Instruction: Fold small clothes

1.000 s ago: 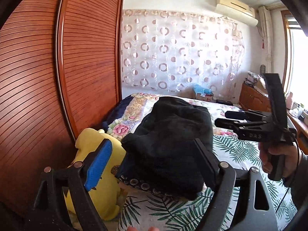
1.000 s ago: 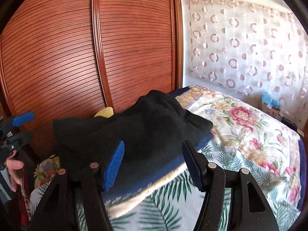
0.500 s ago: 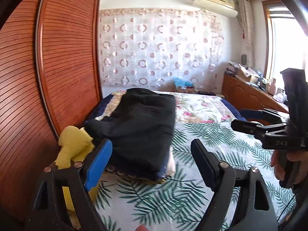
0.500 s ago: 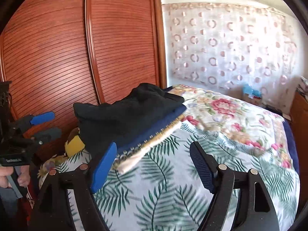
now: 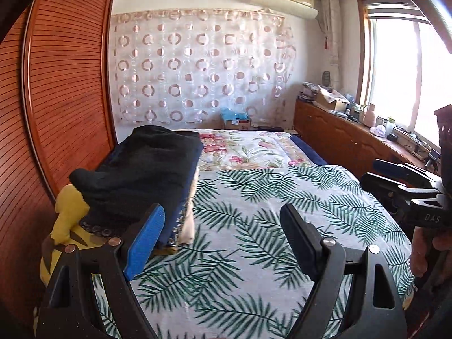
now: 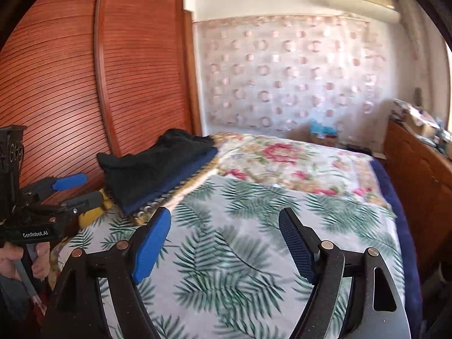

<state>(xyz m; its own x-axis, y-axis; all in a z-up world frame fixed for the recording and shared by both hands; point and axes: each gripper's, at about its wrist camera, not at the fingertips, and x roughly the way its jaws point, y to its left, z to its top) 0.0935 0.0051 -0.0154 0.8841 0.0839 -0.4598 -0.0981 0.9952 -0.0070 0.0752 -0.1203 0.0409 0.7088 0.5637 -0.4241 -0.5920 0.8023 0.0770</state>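
left gripper (image 6: 73, 189) reads "genrobot.ai", right gripper (image 5: 378, 173) "das".

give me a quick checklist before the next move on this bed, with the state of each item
1. Left gripper open and empty: ok, fingers spread, nothing between them.
2. Right gripper open and empty: ok, same.
3. Folded pile settled: ok, the black garment lies on top of the stack at the left edge of the bed by the wardrobe, touched by neither gripper.
4. Work area free: ok, the palm-leaf sheet in front of both grippers lies bare.
5. Next garment to fold located: not ok, no loose garment shows in either view.
6. Yellow plush toy out of the way: ok, it sits beside the pile, off the bare sheet.
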